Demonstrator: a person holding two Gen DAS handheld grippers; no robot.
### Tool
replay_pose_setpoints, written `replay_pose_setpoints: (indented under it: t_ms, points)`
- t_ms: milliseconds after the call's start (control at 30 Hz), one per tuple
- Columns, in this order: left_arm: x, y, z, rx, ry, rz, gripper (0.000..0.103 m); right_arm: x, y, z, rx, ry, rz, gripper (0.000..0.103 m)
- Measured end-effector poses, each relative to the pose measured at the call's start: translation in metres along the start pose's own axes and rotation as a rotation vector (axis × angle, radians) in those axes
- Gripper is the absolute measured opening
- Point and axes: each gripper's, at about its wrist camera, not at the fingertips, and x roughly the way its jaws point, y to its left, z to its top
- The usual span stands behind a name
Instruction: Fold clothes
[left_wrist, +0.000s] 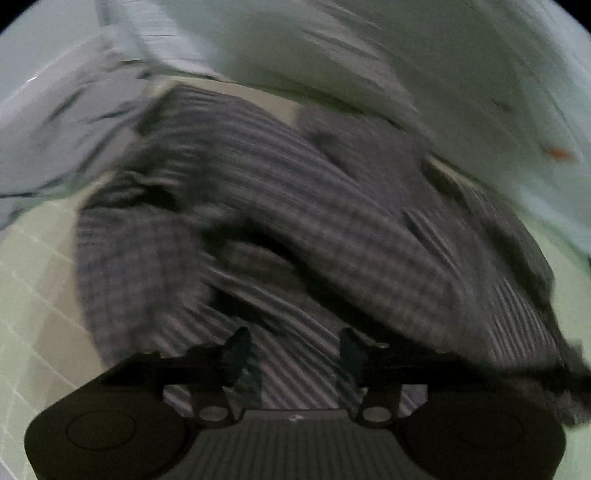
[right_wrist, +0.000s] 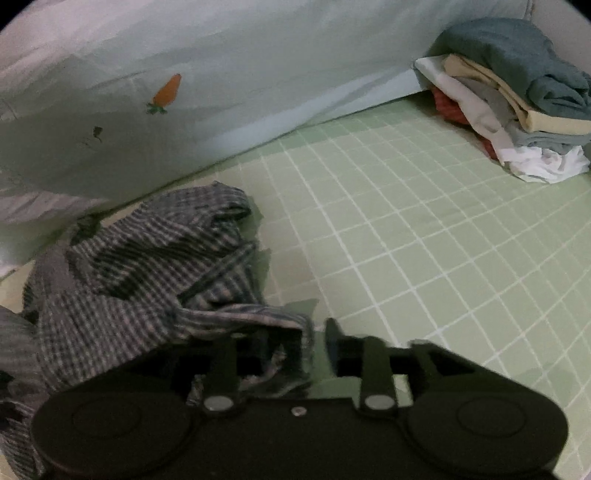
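Both grippers, left gripper (left_wrist: 295, 354) and right gripper (right_wrist: 314, 343), spread over the crumpled checked garment (right_wrist: 147, 266), axis unclear.

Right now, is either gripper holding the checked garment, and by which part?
Neither holds it. The left gripper stands open above the checked garment, pinching nothing. The right gripper is open too; a hem lies loose between its fingers.
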Motion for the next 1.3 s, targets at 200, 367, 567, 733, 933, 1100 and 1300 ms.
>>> replay_pose_setpoints:
  t_ms: [200,367,567,733,933,1100,1300]
  points:
    - [0.016,-0.046,-0.017,0.118,0.052,0.000,0.069,-0.008,0.012,-0.004,-0.031,-0.005,0.034,0.048]
    - [0.033,-0.060,-0.027,0.196,0.115,0.035,0.071,-0.007,0.014,-0.008,-0.047,0.003,0.031,0.055]
    - [0.027,-0.059,-0.037,0.257,0.072,0.059,0.033,0.005,0.012,-0.005,-0.037,0.036,0.021,0.055]
    - [0.009,-0.019,-0.039,0.125,0.037,0.100,0.000,0.007,0.006,-0.011,-0.040,0.053,0.037,0.015]
    - [-0.036,0.054,-0.039,-0.045,-0.076,0.280,0.000,-0.006,-0.010,-0.022,-0.026,0.036,0.043,0.002]
    - [-0.045,0.059,-0.042,-0.053,-0.068,0.242,0.022,-0.012,-0.016,-0.037,-0.017,0.049,0.029,0.003]
    - [-0.035,0.001,-0.050,0.080,-0.053,0.120,0.074,-0.022,-0.013,-0.046,-0.015,0.054,0.016,0.027]
